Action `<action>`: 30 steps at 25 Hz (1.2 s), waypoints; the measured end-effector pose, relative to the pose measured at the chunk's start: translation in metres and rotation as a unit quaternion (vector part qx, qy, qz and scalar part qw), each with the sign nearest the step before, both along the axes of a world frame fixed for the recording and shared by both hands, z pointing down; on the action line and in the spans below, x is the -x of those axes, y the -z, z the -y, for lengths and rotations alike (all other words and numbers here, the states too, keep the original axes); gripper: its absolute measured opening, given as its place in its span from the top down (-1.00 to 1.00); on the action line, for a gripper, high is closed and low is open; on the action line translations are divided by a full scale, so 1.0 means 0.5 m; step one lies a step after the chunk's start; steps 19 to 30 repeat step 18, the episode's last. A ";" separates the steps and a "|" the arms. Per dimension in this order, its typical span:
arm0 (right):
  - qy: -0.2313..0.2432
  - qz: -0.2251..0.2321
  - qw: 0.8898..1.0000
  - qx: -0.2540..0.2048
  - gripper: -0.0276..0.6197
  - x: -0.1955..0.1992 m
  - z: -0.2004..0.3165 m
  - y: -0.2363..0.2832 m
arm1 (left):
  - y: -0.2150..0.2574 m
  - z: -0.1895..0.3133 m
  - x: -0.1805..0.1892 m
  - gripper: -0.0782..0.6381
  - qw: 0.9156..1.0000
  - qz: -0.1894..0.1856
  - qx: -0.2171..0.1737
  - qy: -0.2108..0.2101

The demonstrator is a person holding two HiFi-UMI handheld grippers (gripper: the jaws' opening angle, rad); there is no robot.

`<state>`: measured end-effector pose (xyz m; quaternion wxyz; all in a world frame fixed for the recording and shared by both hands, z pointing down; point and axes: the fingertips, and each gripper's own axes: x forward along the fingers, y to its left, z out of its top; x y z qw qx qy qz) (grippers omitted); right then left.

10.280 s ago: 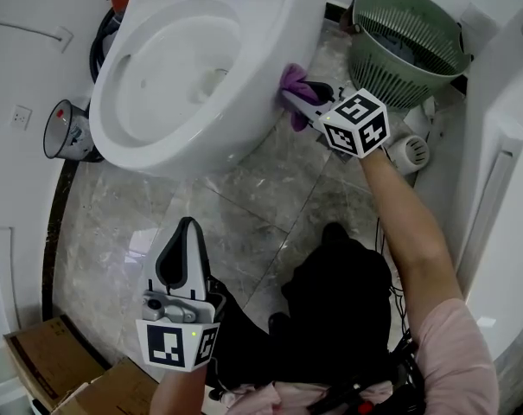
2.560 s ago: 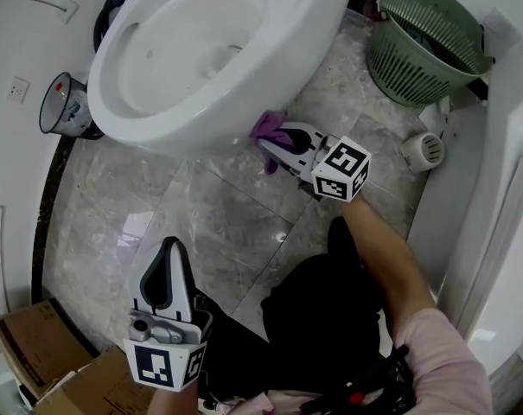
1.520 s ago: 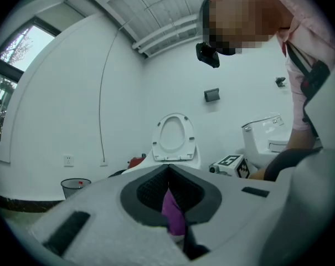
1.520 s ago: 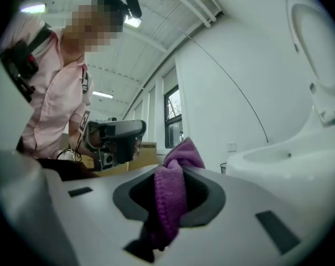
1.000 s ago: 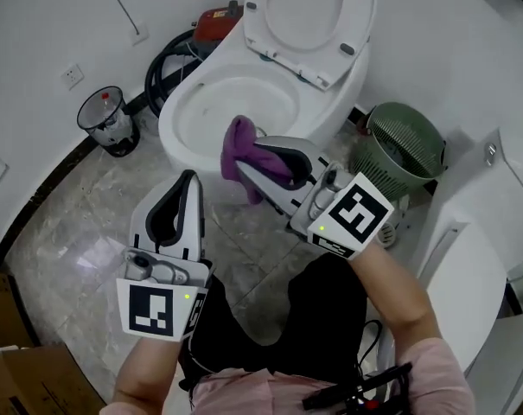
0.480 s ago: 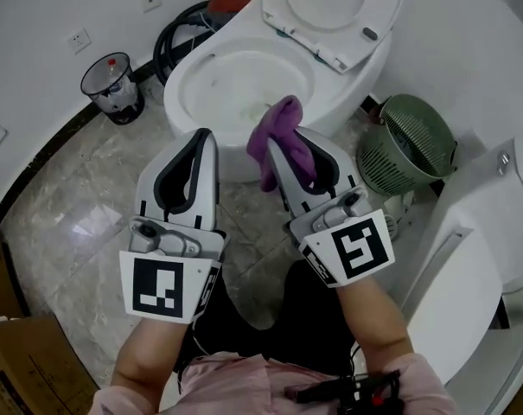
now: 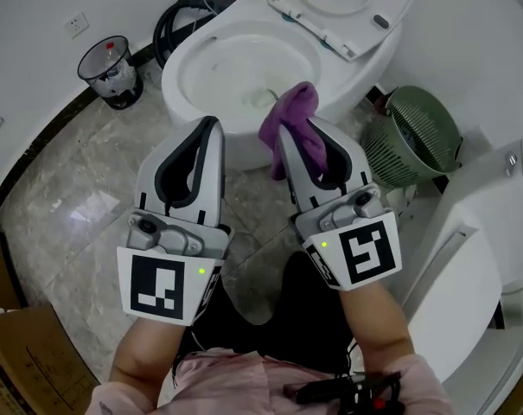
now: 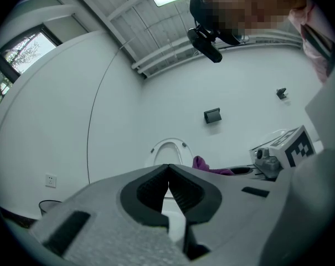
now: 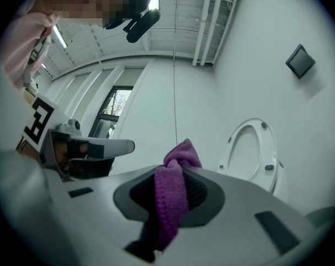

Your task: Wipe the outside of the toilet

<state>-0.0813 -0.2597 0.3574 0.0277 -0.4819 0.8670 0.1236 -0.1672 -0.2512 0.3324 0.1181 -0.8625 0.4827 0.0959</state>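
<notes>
We see left gripper [image 7: 211, 124] and right gripper [image 7: 299, 138] side by side, forearms parallel, aimed at white ceramic toilet [image 7: 181, 69]. Right fingers clamp purple microfibre cloth [image 7: 296, 109]; left fingers pressed together, empty.

1. The left gripper [image 8: 168, 168] fills the lower frame. Its jaws are closed tip to tip, with nothing between them.
2. Directly beyond the tips stands the toilet [image 8: 168, 151], its lid raised upright against the white wall.
3. To the right, the right gripper [image 8: 220, 170] carries a purple cloth [image 8: 200, 162] at its front end.
4. A wall socket [image 8: 51, 180] sits low on the left. A black box [image 8: 212, 115] is mounted on the wall above the toilet.
</notes>
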 end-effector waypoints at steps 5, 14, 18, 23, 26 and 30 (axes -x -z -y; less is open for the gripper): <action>0.000 -0.007 1.000 -0.006 0.71 0.010 -0.003 0.000 | 0.003 -0.001 -0.002 0.76 1.000 -0.006 -0.006 -0.003; -0.001 -0.009 1.000 -0.014 0.71 0.019 -0.006 0.003 | 0.000 0.002 0.013 0.76 1.000 -0.008 -0.005 -0.001; -0.002 -0.008 1.000 -0.013 0.71 0.023 -0.004 0.001 | -0.001 0.003 0.021 0.76 1.000 -0.008 -0.003 0.000; -0.002 -0.008 1.000 -0.013 0.71 0.023 -0.004 0.001 | -0.001 0.003 0.021 0.76 1.000 -0.008 -0.003 0.000; -0.002 -0.008 1.000 -0.013 0.71 0.023 -0.004 0.001 | -0.001 0.003 0.021 0.76 1.000 -0.008 -0.003 0.000; -0.002 -0.008 1.000 -0.013 0.71 0.023 -0.004 0.001 | -0.001 0.003 0.021 0.76 1.000 -0.008 -0.003 0.000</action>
